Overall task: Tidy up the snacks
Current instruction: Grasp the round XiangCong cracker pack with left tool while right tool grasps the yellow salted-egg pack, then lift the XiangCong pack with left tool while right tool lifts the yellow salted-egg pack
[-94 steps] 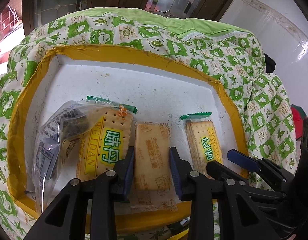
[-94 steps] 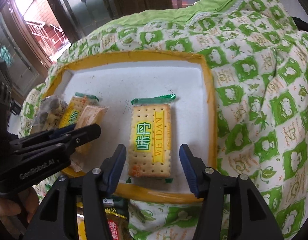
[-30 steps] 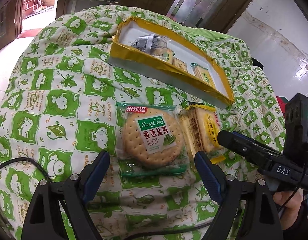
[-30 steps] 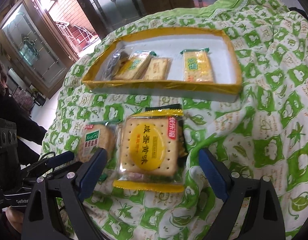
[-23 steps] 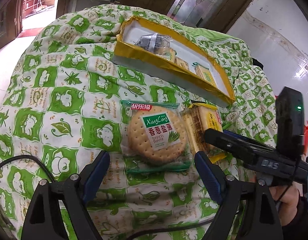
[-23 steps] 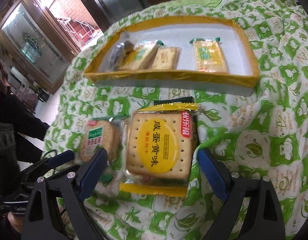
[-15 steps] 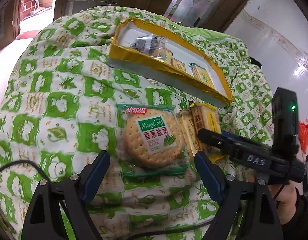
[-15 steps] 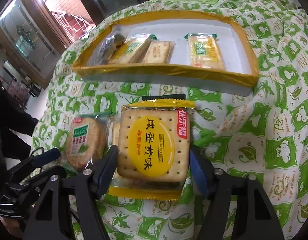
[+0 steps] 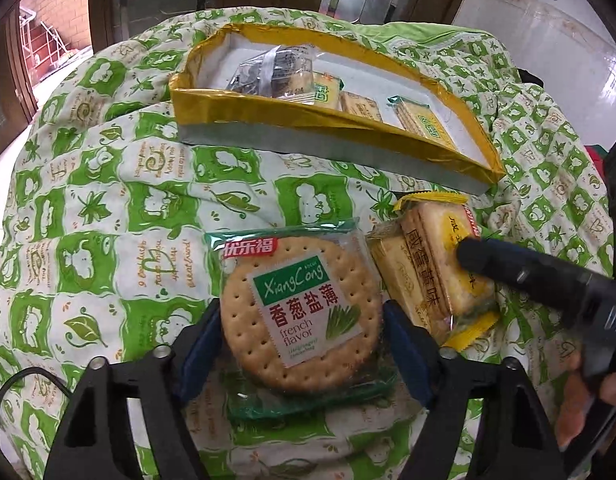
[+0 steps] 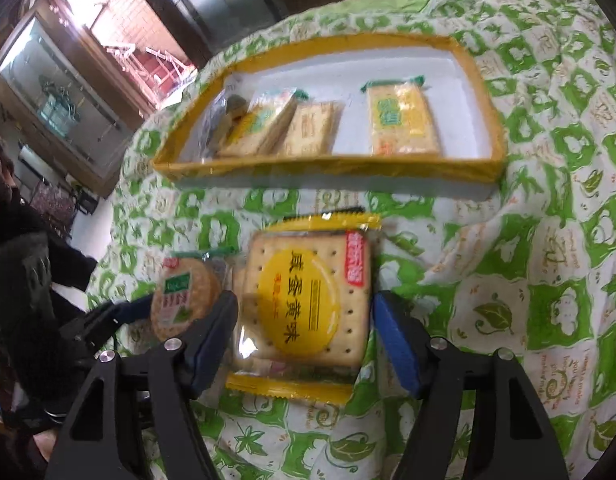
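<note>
A round French-flavour cracker pack lies on the green-patterned quilt. My left gripper is closing on it, and both blue pads touch the wrapper's sides. Right beside it is a square yellow cracker pack, with my right gripper shut on its two sides. In the left wrist view that yellow pack is tilted up on one edge under a right finger. The round pack and the left gripper show at the lower left of the right wrist view.
A white tray with a yellow rim sits further back on the quilt and holds several cracker packs and a clear bag. A person's hand holds the right gripper. Doors and a tiled floor lie beyond the quilt.
Both grippers left the tray and came down over the two packs on the quilt. The right jaws closed on the yellow pack. The left gripper moved forward and its jaws narrowed around the round pack.
</note>
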`<state>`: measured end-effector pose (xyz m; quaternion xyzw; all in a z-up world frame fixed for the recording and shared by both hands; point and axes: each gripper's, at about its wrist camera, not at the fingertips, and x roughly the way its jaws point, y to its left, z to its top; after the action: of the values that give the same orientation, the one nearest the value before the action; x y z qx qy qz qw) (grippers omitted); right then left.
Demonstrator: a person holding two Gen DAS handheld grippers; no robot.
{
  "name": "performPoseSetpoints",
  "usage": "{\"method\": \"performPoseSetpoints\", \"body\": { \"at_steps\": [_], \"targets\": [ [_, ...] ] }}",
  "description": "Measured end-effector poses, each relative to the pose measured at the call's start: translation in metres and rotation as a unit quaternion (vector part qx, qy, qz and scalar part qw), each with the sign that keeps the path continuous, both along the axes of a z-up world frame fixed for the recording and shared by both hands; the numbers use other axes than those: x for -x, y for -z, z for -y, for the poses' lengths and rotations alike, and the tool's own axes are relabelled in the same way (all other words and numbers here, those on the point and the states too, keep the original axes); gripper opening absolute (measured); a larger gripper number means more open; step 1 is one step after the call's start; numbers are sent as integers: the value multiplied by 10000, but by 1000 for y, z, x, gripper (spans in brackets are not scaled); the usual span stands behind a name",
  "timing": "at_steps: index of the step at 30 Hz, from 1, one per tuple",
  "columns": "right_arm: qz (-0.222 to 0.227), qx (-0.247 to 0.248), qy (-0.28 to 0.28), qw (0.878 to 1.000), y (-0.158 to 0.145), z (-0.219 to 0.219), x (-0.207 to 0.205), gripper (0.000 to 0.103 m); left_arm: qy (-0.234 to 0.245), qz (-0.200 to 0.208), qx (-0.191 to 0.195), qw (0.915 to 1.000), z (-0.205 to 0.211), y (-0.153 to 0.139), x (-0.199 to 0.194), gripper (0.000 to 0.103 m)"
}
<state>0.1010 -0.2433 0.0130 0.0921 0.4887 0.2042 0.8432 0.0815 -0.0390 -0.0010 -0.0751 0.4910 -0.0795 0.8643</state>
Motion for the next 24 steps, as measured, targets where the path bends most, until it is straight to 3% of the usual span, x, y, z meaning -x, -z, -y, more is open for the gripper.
{"method": "performPoseSetpoints", "body": {
  "at_steps": [7, 13, 22, 24],
  "targets": [
    [14, -672, 489, 9965, -13, 33, -8, 70, 21, 7, 110, 9999, -4, -1, 5, 80],
    [-137, -996, 105, 9949, -11, 17, -8, 70, 52, 21, 185, 9998, -5, -2, 8, 80],
    [103, 17, 57, 9999, -8, -8, -11, 70, 59, 55, 224, 9997, -9, -3, 15, 80],
    [-19, -39, 2, 10000, -4, -11, -19, 71, 66, 53, 215, 9997, -9, -3, 16, 80]
  ]
}}
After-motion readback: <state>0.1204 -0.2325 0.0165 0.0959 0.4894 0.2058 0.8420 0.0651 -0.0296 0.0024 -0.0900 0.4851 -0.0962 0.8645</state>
